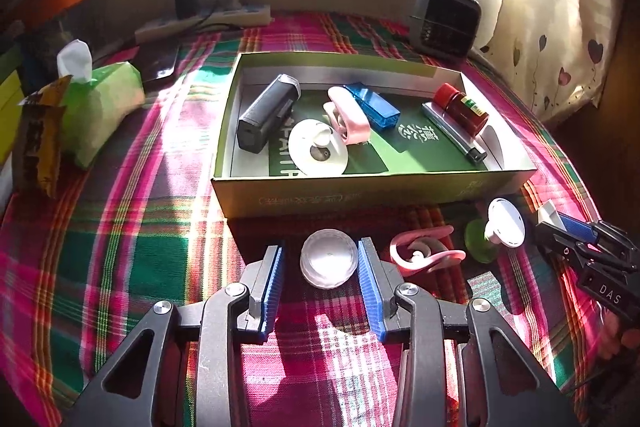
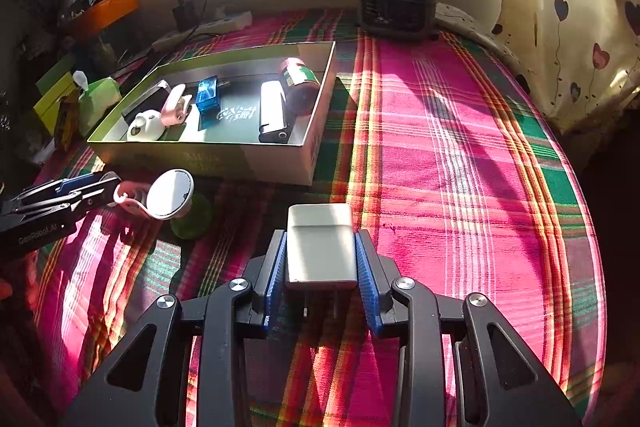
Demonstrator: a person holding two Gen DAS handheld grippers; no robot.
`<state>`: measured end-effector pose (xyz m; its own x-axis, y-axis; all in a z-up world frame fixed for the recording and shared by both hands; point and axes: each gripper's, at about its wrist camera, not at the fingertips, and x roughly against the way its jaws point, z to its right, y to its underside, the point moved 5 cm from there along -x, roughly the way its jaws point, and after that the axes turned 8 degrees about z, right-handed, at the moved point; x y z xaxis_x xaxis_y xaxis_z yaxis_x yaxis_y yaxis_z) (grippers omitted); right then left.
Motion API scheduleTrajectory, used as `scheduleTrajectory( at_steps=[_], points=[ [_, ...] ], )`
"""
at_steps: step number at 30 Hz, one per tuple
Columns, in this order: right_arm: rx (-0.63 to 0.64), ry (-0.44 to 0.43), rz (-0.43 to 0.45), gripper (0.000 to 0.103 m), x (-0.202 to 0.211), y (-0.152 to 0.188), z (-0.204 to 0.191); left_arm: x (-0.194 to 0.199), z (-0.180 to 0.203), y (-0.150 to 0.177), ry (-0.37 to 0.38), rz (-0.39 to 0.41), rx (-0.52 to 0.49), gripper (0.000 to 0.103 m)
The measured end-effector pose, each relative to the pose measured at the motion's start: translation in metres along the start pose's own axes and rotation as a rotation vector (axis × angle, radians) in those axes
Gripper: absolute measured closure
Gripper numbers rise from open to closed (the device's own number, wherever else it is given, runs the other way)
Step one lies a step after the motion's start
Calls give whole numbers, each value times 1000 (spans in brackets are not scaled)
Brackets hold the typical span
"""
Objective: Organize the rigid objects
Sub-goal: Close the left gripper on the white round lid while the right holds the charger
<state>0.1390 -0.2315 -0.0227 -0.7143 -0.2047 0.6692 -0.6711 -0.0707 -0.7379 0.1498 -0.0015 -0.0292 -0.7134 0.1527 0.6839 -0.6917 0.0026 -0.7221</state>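
A clear round lidded jar (image 1: pixel 329 259) rests on the plaid cloth between the blue pads of my left gripper (image 1: pixel 320 251). The right pad sits against it and a narrow gap shows at the left pad, so the gripper is open. My right gripper (image 2: pixel 321 239) is shut on a pale grey rectangular block (image 2: pixel 321 247), held just above the cloth. The green cardboard box (image 1: pixel 360 193) beyond holds a black device (image 1: pixel 266 111), a pink clip (image 1: pixel 348 113), a blue case (image 1: pixel 374 105), a red jar (image 1: pixel 464 107), a lighter (image 1: pixel 454 133) and a white disc (image 1: pixel 318 147).
A second pink clip (image 1: pixel 424 255) and a white-headed green suction hook (image 1: pixel 504 227) lie on the cloth right of the jar. A small heater (image 1: pixel 446 21) stands at the back right, a tissue pack (image 1: pixel 100 107) and snack packet (image 1: pixel 40 143) at left, a power strip (image 1: pixel 208 21) behind.
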Motion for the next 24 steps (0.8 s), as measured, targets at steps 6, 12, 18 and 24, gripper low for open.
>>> scheduleTrajectory(
  at_steps=[6,12,18,24],
  points=[
    [0,0,0,68,0,0,0,0,-1,0,-6,5,4,76],
    [0,1,0,68,0,0,0,0,-1,0,-5,5,4,76],
    [0,1,0,68,0,0,0,1,-1,0,-5,5,5,76],
    [0,0,0,68,0,0,0,1,-2,0,-4,5,5,76]
  ],
)
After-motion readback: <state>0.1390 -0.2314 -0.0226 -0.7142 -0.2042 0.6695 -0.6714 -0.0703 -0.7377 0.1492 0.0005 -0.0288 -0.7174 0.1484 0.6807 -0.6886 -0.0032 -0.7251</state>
